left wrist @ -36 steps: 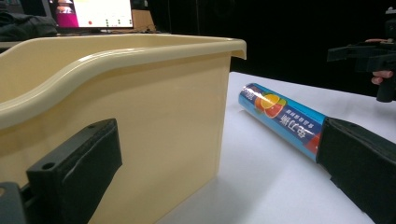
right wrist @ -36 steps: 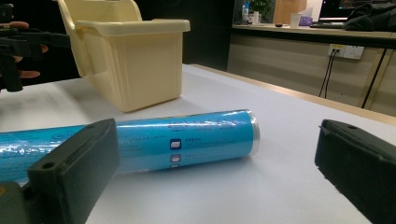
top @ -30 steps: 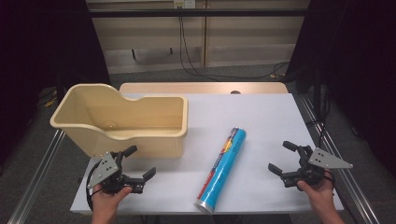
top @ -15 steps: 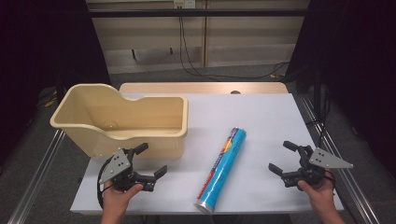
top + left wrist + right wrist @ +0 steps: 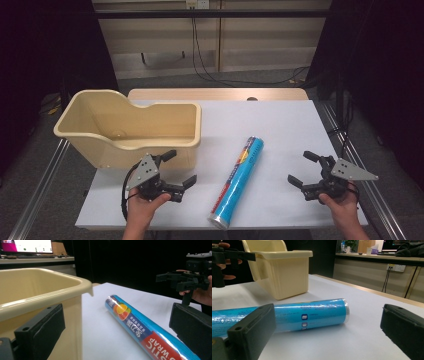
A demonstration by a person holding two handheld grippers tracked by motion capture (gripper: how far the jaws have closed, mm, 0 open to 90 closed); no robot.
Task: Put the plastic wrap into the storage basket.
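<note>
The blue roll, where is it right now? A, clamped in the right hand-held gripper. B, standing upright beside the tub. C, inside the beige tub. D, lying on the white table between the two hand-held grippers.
D: the blue roll lies flat on the white table, with the left hand-held gripper and right hand-held gripper open on either side, neither touching it.

Lab or office test room: white rectangular tabletop (image 5: 280,125) on aluminium rail frame (image 5: 35,192), black curtains (image 5: 50,45) at sides, lit computer monitor (image 5: 26,246) on desk behind, wall sockets (image 5: 397,268), dangling black cables (image 5: 207,60).
</note>
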